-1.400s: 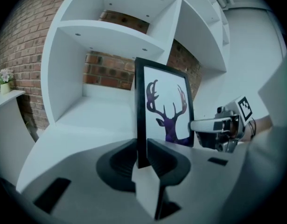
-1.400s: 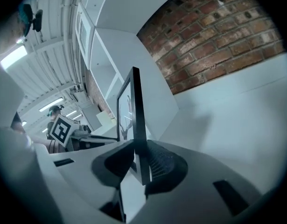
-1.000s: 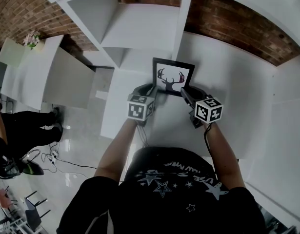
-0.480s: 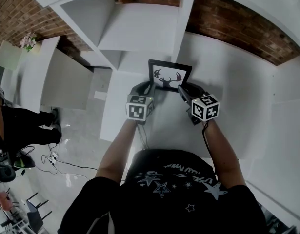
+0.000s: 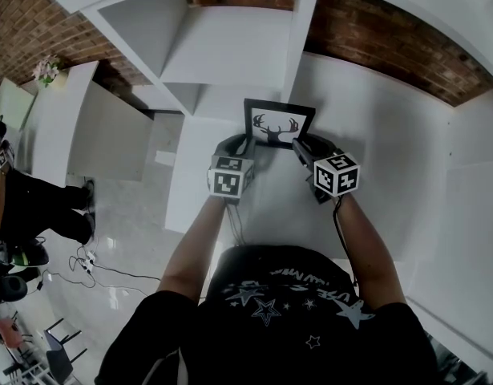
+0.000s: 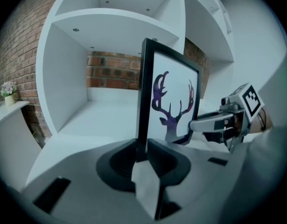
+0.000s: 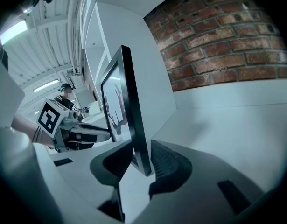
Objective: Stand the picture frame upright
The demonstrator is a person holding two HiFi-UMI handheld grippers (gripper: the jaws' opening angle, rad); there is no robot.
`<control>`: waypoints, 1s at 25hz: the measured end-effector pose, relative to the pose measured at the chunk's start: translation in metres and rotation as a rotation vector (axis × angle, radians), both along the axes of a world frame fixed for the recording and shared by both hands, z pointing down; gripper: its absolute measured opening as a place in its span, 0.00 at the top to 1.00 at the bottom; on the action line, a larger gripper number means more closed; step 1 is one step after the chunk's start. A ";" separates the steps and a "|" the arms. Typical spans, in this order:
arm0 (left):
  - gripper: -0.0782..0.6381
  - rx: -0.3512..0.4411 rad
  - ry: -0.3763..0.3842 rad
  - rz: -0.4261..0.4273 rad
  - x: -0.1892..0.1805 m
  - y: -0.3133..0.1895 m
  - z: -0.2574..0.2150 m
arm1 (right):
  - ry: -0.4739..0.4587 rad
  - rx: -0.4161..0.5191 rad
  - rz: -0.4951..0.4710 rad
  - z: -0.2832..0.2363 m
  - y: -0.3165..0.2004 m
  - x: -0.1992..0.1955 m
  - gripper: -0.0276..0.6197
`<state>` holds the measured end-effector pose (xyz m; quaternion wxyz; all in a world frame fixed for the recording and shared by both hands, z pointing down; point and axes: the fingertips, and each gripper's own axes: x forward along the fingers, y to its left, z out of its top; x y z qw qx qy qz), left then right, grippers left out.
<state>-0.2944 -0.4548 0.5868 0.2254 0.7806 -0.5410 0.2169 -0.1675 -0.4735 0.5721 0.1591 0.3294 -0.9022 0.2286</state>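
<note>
The black picture frame [image 5: 278, 124] with a deer-head silhouette stands upright on the white shelf top [image 5: 366, 135]. In the left gripper view my left gripper [image 6: 142, 149] is shut on the frame [image 6: 171, 106] at its lower left edge, pads pressed on both sides. My right gripper [image 7: 142, 161] straddles the lower right edge of the frame [image 7: 121, 101]. Its jaws are opening, and a gap shows between the frame and the outer pad. From the head view, the left gripper [image 5: 244, 145] and the right gripper [image 5: 302, 145] flank the frame's bottom corners.
Open white shelf compartments [image 5: 222, 46] rise just behind the frame, with a brick wall [image 5: 374, 30] beyond. A low white cabinet [image 5: 78, 119] with a small flower pot [image 5: 50, 66] stands at the left. A person [image 5: 22, 207] and cables [image 5: 86, 263] are on the floor below.
The frame has tipped from leaning back toward me to standing upright, and both grippers have moved slightly forward with it. Little differs over the last half second.
</note>
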 end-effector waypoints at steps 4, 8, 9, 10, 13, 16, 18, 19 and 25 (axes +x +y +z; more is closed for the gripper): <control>0.78 -0.012 -0.013 0.013 0.000 0.003 0.001 | 0.015 -0.009 0.017 0.002 0.000 0.006 0.74; 0.78 -0.024 -0.003 0.016 0.003 0.007 0.005 | 0.022 -0.009 0.029 0.001 0.007 0.013 0.73; 0.78 -0.031 -0.007 0.007 0.002 0.009 0.005 | 0.022 -0.010 0.031 0.000 0.009 0.016 0.73; 0.78 -0.037 -0.014 -0.003 0.001 0.013 0.004 | 0.022 -0.011 0.033 0.000 0.011 0.018 0.73; 0.78 -0.044 -0.040 -0.020 -0.003 0.024 0.001 | 0.016 -0.017 0.043 0.000 0.019 0.027 0.73; 0.77 -0.038 -0.037 -0.014 0.003 0.037 0.000 | 0.002 -0.018 0.058 -0.002 0.025 0.034 0.73; 0.77 -0.027 -0.027 -0.010 0.009 0.045 -0.002 | -0.004 -0.015 0.068 -0.003 0.031 0.039 0.73; 0.77 -0.019 -0.034 -0.014 0.009 0.048 -0.005 | -0.008 -0.013 0.072 -0.004 0.035 0.042 0.73; 0.77 0.018 -0.030 -0.001 0.034 0.068 -0.023 | -0.005 0.004 0.092 -0.016 0.062 0.067 0.73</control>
